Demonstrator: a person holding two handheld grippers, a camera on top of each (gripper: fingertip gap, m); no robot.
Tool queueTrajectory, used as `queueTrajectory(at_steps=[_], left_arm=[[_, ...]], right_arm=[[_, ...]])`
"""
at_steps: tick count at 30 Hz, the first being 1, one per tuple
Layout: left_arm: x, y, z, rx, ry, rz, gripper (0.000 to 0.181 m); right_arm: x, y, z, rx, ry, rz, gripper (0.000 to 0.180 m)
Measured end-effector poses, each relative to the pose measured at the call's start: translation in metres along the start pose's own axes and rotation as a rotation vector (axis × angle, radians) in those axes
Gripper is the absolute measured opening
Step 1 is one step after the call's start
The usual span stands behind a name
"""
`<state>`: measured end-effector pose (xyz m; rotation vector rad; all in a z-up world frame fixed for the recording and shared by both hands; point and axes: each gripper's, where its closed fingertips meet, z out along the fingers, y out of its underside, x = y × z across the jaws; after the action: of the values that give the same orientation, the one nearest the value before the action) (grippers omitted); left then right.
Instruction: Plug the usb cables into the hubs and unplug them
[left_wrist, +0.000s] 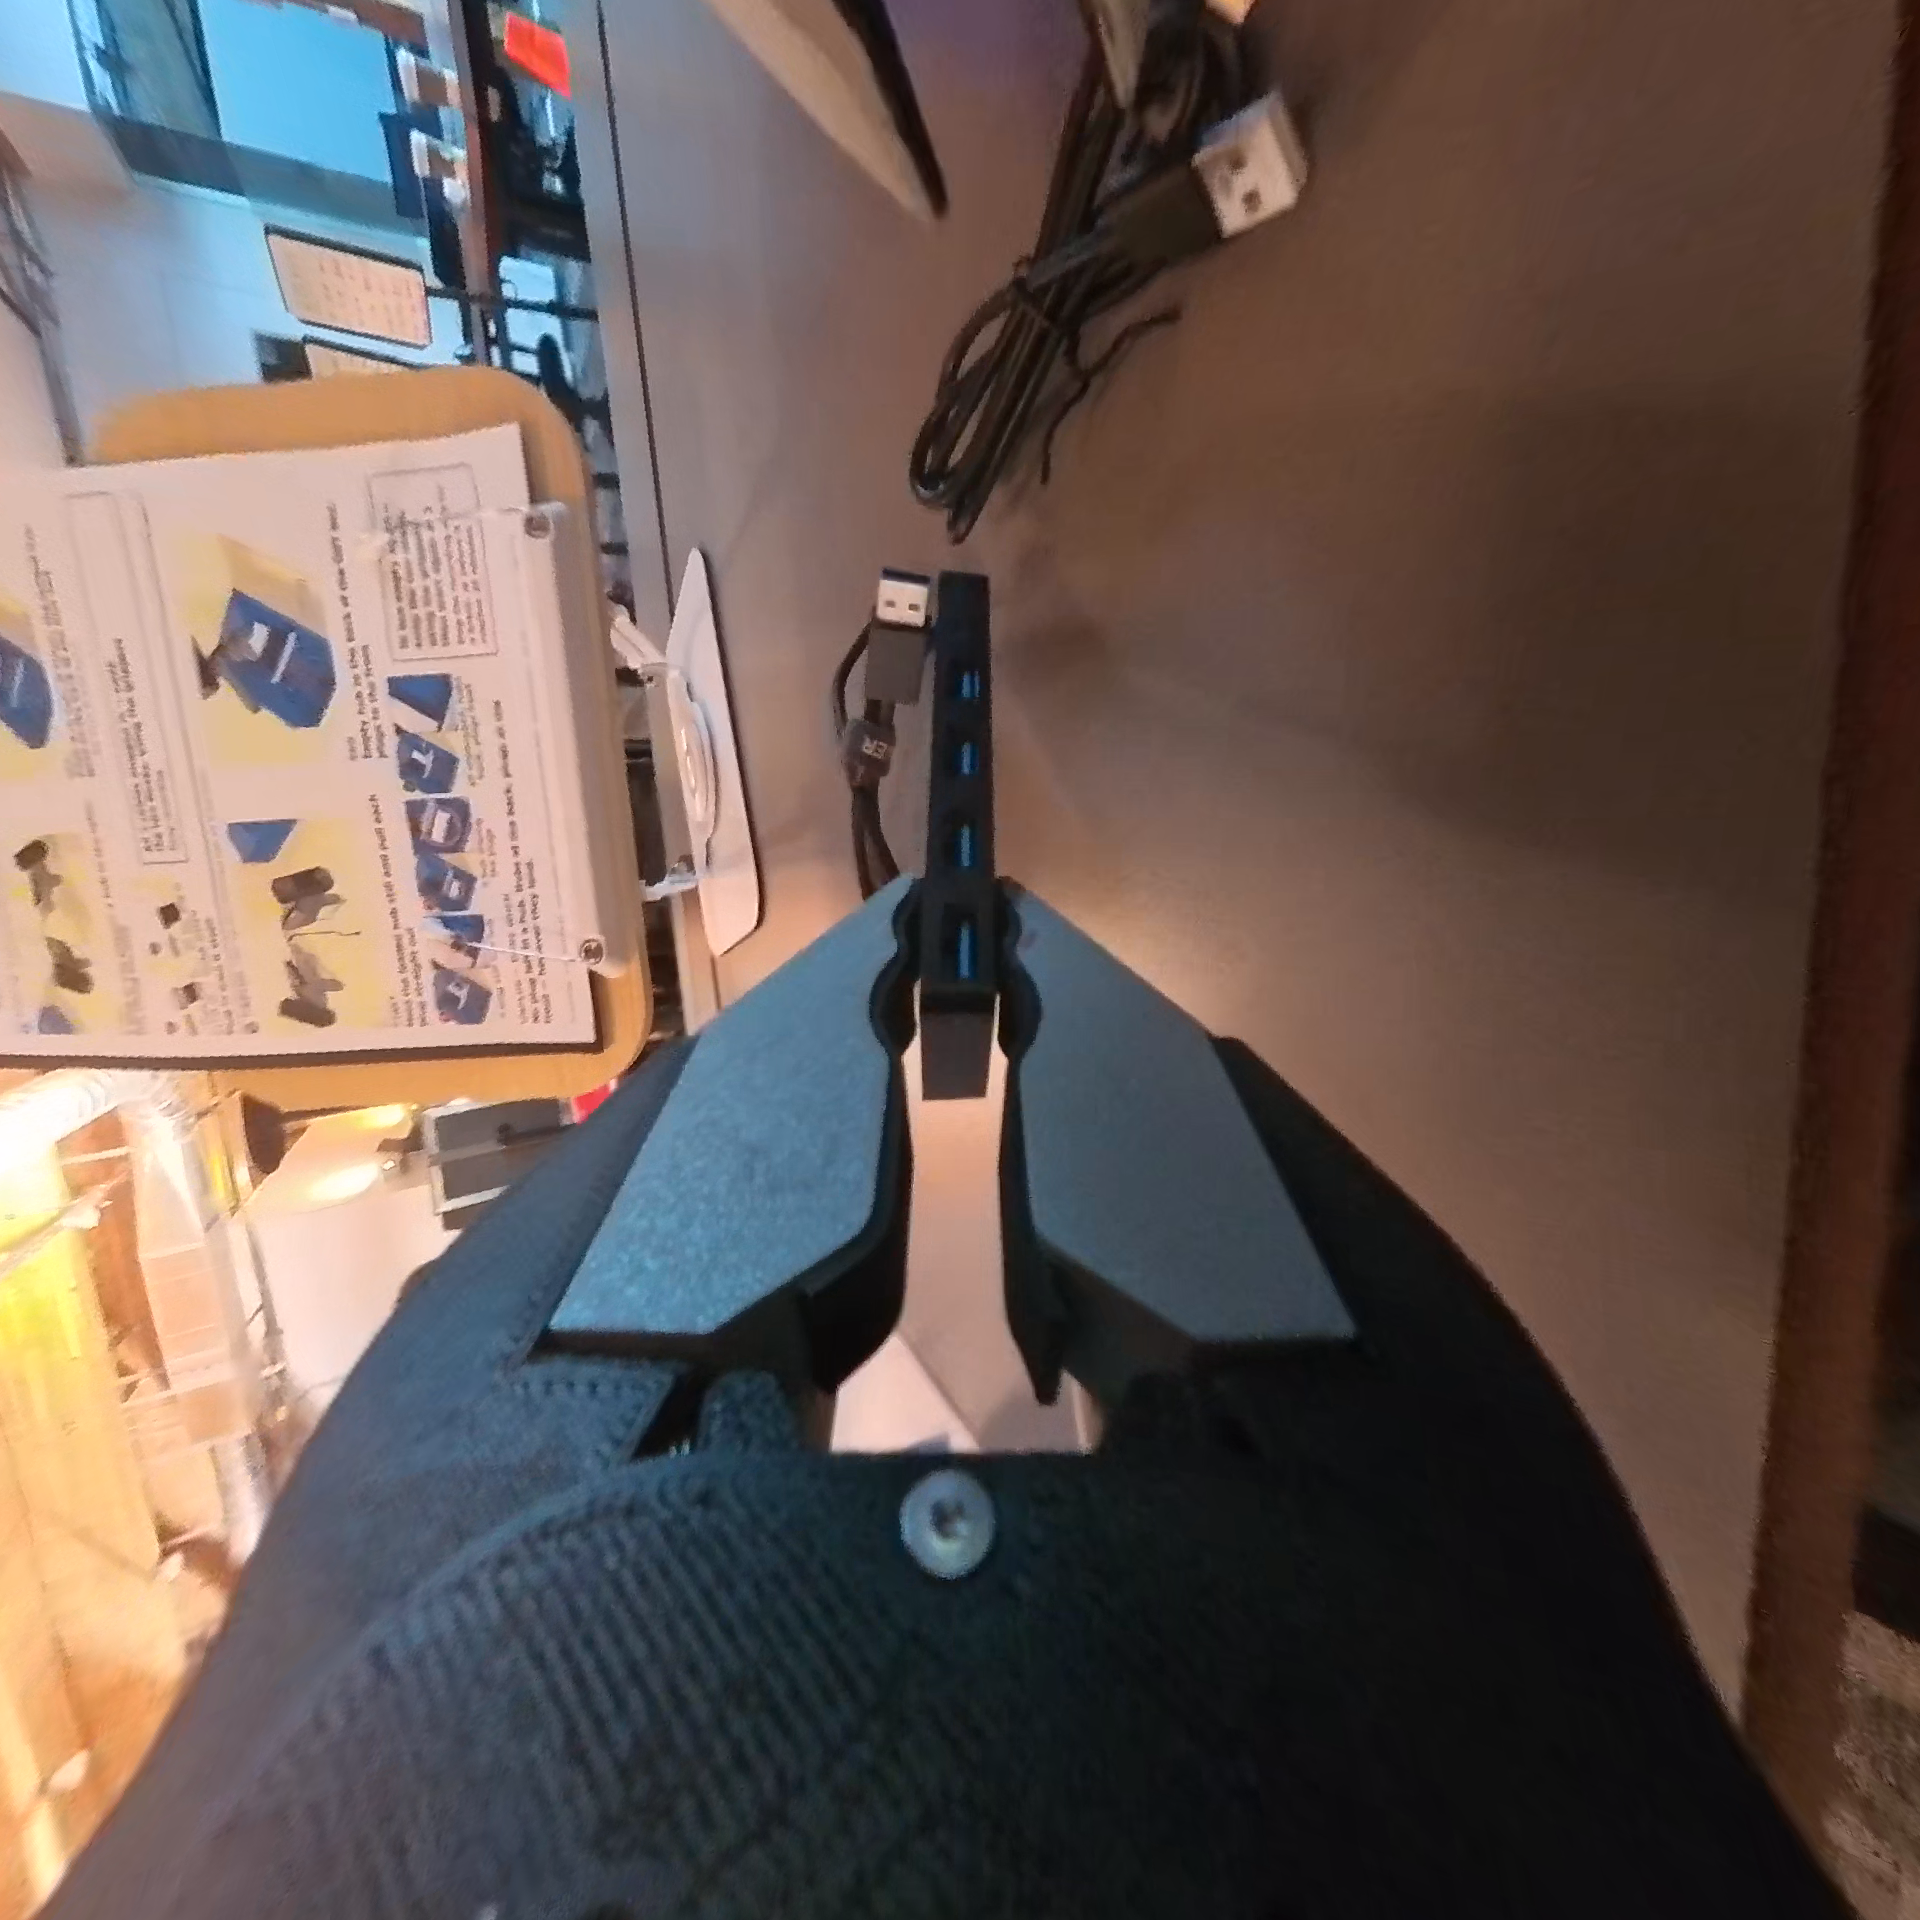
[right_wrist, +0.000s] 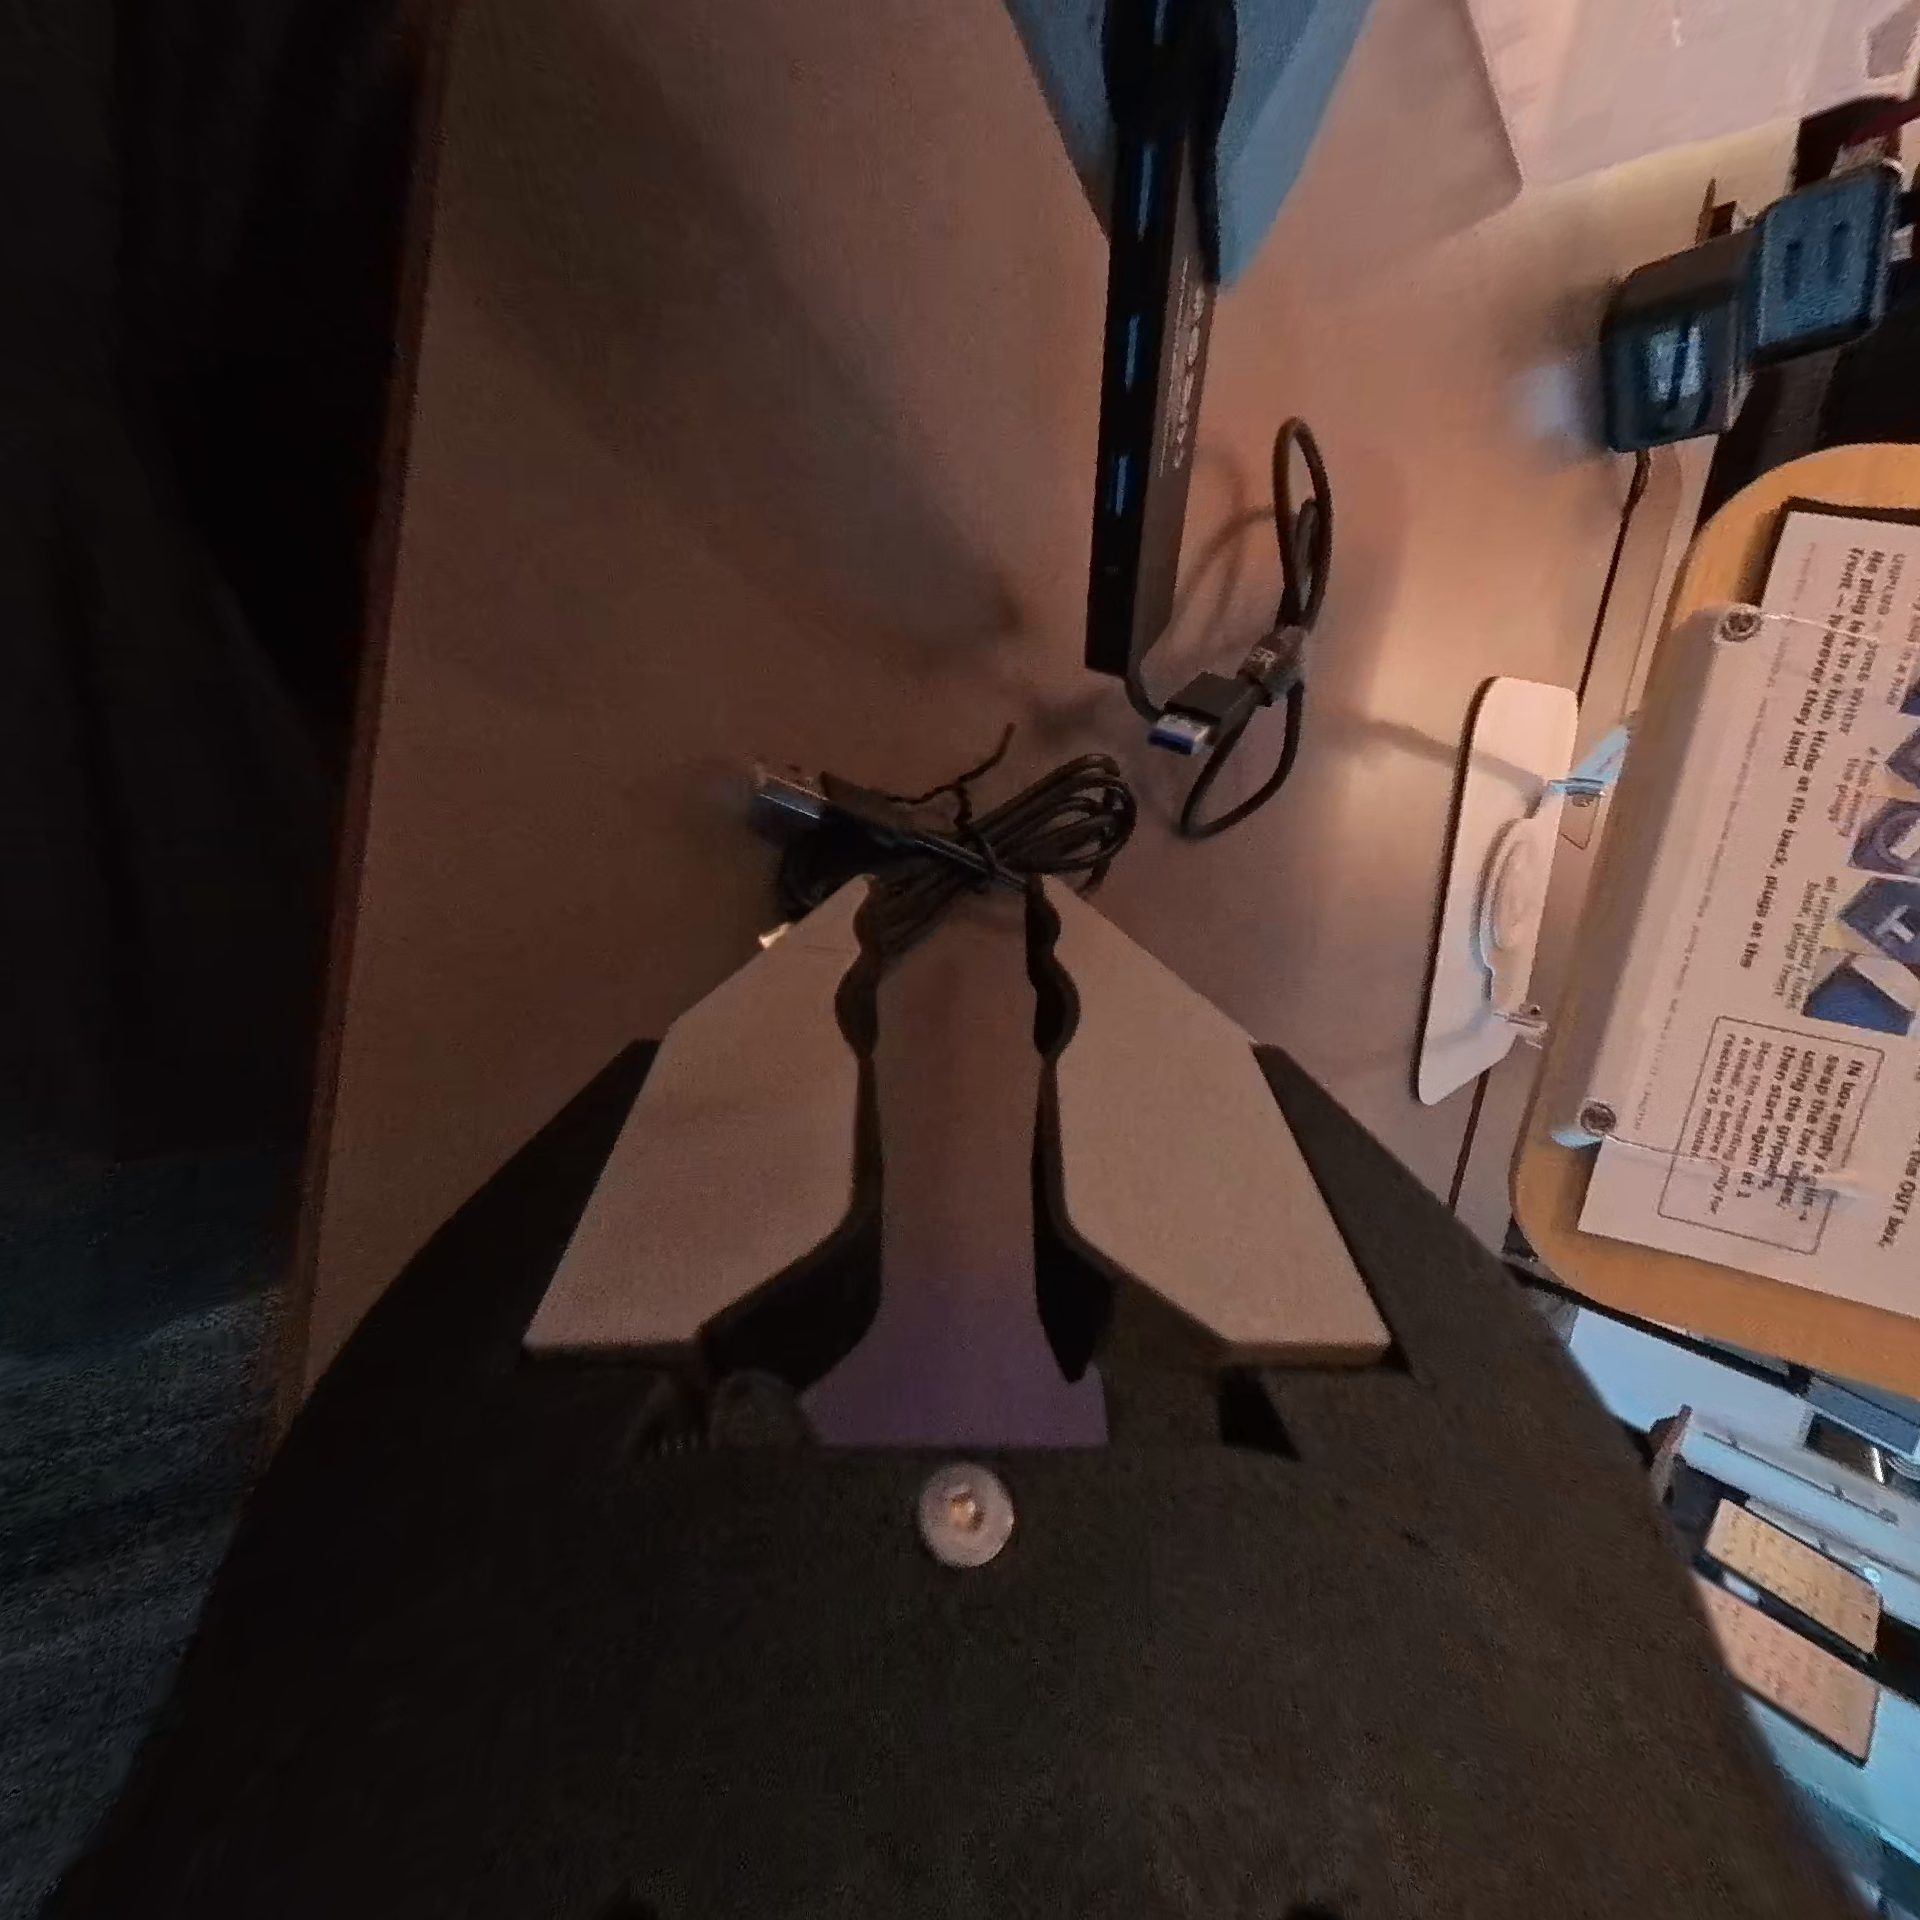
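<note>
**Two tongs, one hub held, one cable to fetch**

Left wrist view first: the left gripper (left_wrist: 958, 951) has its jaws pinched in on the near end of the black hub (left_wrist: 962, 790), so that end sits clamped between the tips and the strip runs straight away from the camera. Four blue ports (left_wrist: 964, 757) face up along it, all empty. Its own lead and plug (left_wrist: 900, 634) lie just beside it on the table (left_wrist: 1455, 727). Farther off, a tied cable bundle (left_wrist: 1039, 353) with a silver plug (left_wrist: 1252, 171) waits.

My read: keep that clamp firm and level, because the hub must not skid when a plug is pushed in.

Right wrist view now: the right gripper (right_wrist: 948, 894) is spread partway with nothing between the jaws, tips right at the bundle (right_wrist: 966, 821). The bundle's plug (right_wrist: 788, 792) points left, just beyond the left tip. The hub (right_wrist: 1143, 395) stretches away above, its spare plug (right_wrist: 1195, 707) near its end.

Judgement call: take the plug by its moulded body, not the loose coil, square to the port, then push straight. Grabbing the tie or loops would likely drag the whole bundle.
</note>
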<state>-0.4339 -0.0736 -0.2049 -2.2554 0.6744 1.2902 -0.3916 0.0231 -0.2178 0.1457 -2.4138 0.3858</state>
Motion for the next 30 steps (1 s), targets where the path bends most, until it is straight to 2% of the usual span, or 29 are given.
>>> queueTrajectory(at_steps=[2,5,10,16,20,21,26,28,30], left_arm=[[0.003,-0.007,-0.003,0.039,0.032,-0.019,0.008],[0.005,-0.016,-0.009,0.089,0.066,-0.045,0.008],[0.01,-0.015,-0.013,0.127,0.124,-0.094,0.008],[-0.008,0.04,-0.003,-0.129,0.043,-0.141,0.008],[-0.006,0.045,0.002,-0.163,0.045,-0.145,0.008],[-0.005,0.038,0.001,-0.128,0.053,-0.149,0.008],[-0.014,0.009,-0.013,0.024,0.069,-0.213,0.008],[-0.017,-0.003,-0.023,0.081,0.071,-0.215,0.008],[-0.021,-0.017,-0.034,0.138,0.064,-0.204,0.008]], right_arm=[[-0.004,0.0,0.008,-0.011,-0.01,-0.022,0.024],[-0.005,-0.006,0.02,0.009,0.013,-0.045,0.003],[-0.005,-0.013,0.026,0.068,0.003,0.01,0.006],[0.005,-0.003,0.026,0.033,-0.018,0.146,0.0],[0.013,-0.009,0.017,0.055,0.029,0.143,0.0],[0.015,-0.016,0.012,0.097,0.036,0.149,0.003],[0.039,-0.069,-0.017,0.375,0.105,0.265,0.047],[0.046,-0.084,-0.021,0.426,0.163,0.274,0.05],[0.049,-0.085,-0.014,0.389,0.22,0.252,0.051]])
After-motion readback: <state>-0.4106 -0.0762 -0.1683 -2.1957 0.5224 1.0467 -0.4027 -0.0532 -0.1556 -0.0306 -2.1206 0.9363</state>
